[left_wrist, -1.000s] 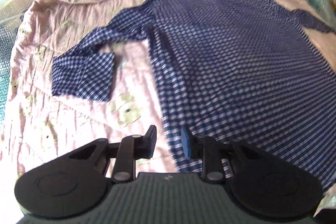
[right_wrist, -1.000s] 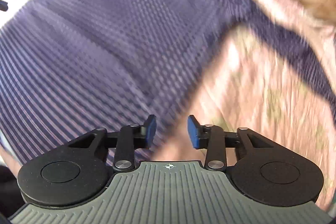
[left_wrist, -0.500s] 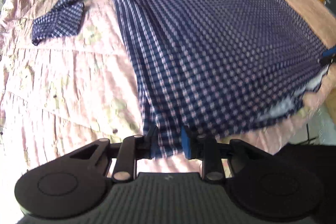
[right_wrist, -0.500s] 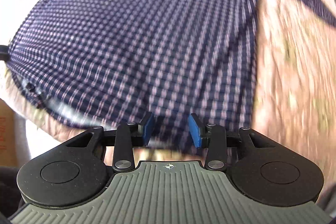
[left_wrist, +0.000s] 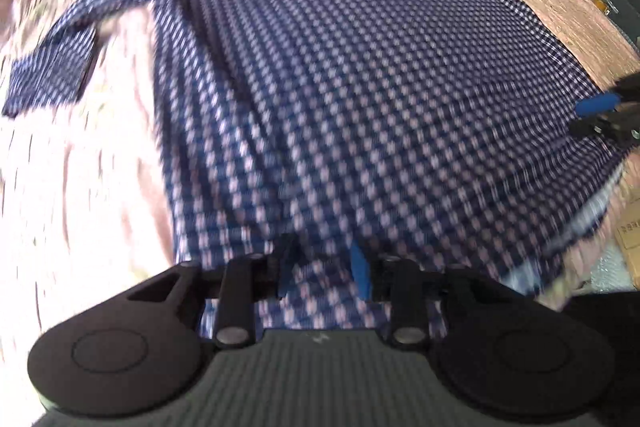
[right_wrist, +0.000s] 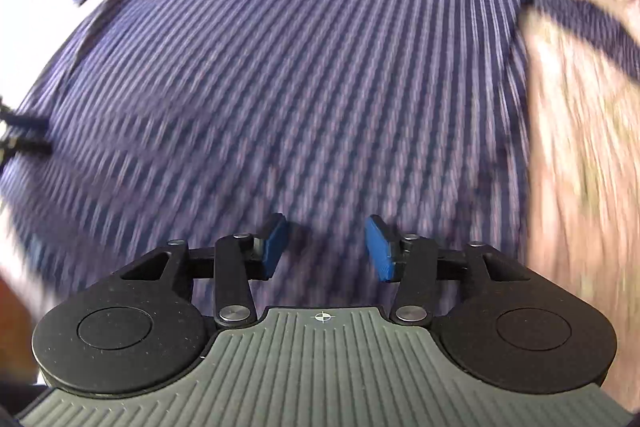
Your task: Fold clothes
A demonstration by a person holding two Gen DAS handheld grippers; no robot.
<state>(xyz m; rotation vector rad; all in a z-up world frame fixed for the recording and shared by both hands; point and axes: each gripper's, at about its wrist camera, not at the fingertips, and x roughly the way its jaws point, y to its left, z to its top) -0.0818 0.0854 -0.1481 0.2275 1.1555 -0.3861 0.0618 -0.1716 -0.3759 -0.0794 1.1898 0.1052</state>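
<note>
One navy-and-white checked shirt (left_wrist: 360, 75) lies spread flat on a wrinkled pink quilted sheet (left_wrist: 80, 167), its two sleeves angled outward. Two black grippers with blue pads hover over its hem. The left gripper (left_wrist: 322, 273) is narrowly parted and the right gripper (right_wrist: 326, 247) wider; both sets of jaws are opening, with fabric below them, nothing gripped.

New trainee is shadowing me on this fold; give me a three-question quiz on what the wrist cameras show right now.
1. True or false: the checked shirt lies spread on the pink sheet.
2. The left gripper is over the shirt's: A) collar B) hem end C) cuff.
3. What shows between the right gripper's blue pads?

Key: 1 true. 2 B. 3 Only shirt cloth beneath them; the jaws are opening and pinch nothing.
</note>
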